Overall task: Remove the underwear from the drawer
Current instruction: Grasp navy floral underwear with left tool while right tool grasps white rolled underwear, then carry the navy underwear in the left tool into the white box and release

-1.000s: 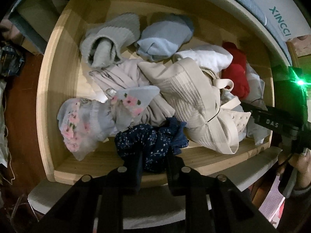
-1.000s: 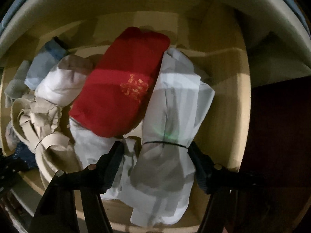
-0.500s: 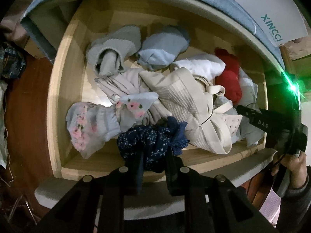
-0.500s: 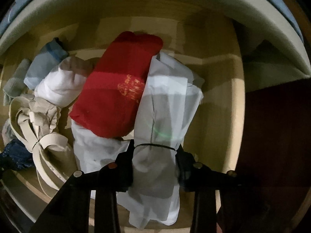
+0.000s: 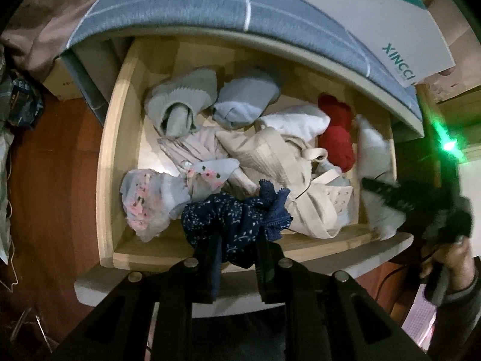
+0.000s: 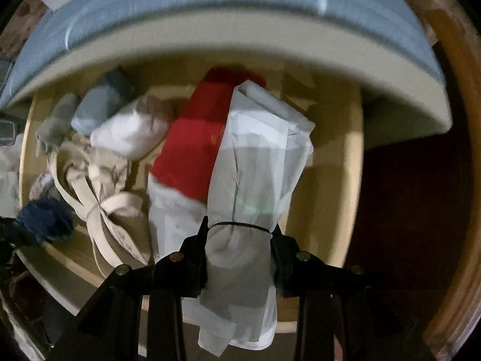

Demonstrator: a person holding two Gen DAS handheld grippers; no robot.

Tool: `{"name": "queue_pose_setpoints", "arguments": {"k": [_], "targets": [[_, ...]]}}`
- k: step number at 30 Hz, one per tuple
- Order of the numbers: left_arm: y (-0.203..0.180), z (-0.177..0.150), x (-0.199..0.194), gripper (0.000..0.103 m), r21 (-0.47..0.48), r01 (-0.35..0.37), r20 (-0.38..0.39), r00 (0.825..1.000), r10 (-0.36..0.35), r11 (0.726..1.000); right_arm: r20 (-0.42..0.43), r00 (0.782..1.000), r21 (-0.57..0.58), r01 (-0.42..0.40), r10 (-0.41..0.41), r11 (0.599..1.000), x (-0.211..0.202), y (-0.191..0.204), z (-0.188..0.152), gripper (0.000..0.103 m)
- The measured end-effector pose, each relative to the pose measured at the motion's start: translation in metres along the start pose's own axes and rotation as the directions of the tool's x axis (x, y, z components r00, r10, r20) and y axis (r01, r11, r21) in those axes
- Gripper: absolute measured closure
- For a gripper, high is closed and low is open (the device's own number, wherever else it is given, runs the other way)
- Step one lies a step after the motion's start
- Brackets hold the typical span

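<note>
The open wooden drawer point(image 5: 105, 162) holds a heap of underwear. My left gripper point(image 5: 239, 242) is shut on navy floral underwear point(image 5: 228, 219) and holds it over the drawer's front edge. My right gripper point(image 6: 240, 240) is shut on a rolled pale grey-white garment point(image 6: 255, 162) and holds it above the drawer's right end. That gripper also shows blurred at the right of the left wrist view point(image 5: 390, 192). A red garment point(image 6: 192, 150), a white one point(image 6: 132, 135) and a beige bra point(image 5: 270, 162) lie in the drawer.
A blue-grey mattress point(image 5: 186, 3) with a white box point(image 5: 375, 15) overhangs the drawer's back. Grey and light-blue folded pieces point(image 5: 180, 102) lie at the back left, a floral sheer piece point(image 5: 150, 201) at the front left. Reddish floor point(image 5: 51, 180) lies to the left.
My right gripper closed on the grey-white garment and lifted it. My left gripper pulled back and up with the navy underwear, so the drawer looks further away.
</note>
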State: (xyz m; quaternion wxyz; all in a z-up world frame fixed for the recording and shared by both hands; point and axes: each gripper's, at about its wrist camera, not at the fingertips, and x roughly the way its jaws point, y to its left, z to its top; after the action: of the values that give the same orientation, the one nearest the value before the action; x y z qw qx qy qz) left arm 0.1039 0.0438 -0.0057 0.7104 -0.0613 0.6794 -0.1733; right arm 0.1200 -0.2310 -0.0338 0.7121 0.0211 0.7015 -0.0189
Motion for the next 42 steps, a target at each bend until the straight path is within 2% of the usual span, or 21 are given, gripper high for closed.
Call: {"name": "queue_pose_setpoints", "arguments": {"k": [11,13,18,20,23,27,29,30,33,36,39,42], "targets": [[-0.016,0.016,-0.054,0.085,0.031,-0.008,0.098,0.995,0.005,0.999,0.002,1.0,0.011,0.018,-0.018,1.0,0.033,0.003,-0.021,0.072],[-0.021,0.022,-0.071,0.085,0.042,-0.012,0.127,0.992,0.006,0.999,0.002,1.0,0.017,0.014,-0.014,1.0,0.034,-0.002,-0.011,0.072],[-0.034,0.042,-0.116,0.085,0.076,-0.019,0.206,0.978,0.003,0.997,0.006,1.0,0.035,0.002,-0.002,0.999,0.041,-0.007,-0.016,0.072],[-0.042,0.054,-0.139,0.085,0.095,-0.027,0.252,0.968,0.002,0.995,0.014,1.0,0.038,0.002,-0.003,0.999,0.042,-0.006,-0.019,0.072],[-0.055,0.078,-0.181,0.085,0.128,-0.038,0.347,0.938,-0.009,0.991,0.024,1.0,0.029,0.014,-0.015,0.999,0.036,-0.003,-0.022,0.071],[-0.078,0.114,-0.229,0.085,0.189,-0.058,0.475,0.879,-0.04,0.98,0.033,0.999,0.017,0.031,-0.031,0.999,0.036,0.001,-0.03,0.07],[-0.092,0.137,-0.244,0.085,0.228,-0.071,0.516,0.855,-0.058,0.971,0.034,0.999,0.014,0.034,-0.035,0.999,0.038,0.003,-0.034,0.07],[-0.095,0.144,-0.248,0.085,0.232,-0.074,0.529,0.847,-0.062,0.97,0.034,0.999,0.014,0.036,-0.037,0.999,0.027,0.004,-0.035,0.07],[-0.111,0.175,-0.248,0.085,0.27,-0.092,0.542,0.837,-0.072,0.958,0.033,0.999,0.014,0.037,-0.038,0.999,0.026,0.005,-0.038,0.07],[-0.122,0.205,-0.229,0.085,0.286,-0.112,0.519,0.853,-0.056,0.952,0.037,0.998,0.006,0.041,-0.042,0.999,0.025,0.006,-0.035,0.07],[-0.127,0.231,-0.201,0.085,0.286,-0.129,0.481,0.877,-0.025,0.949,0.04,0.998,-0.001,0.047,-0.047,0.999,0.031,0.013,-0.036,0.07],[-0.13,0.238,-0.176,0.085,0.289,-0.16,0.451,0.892,0.013,0.944,0.045,0.998,-0.001,0.048,-0.048,0.999,0.031,0.016,-0.04,0.07]]}}
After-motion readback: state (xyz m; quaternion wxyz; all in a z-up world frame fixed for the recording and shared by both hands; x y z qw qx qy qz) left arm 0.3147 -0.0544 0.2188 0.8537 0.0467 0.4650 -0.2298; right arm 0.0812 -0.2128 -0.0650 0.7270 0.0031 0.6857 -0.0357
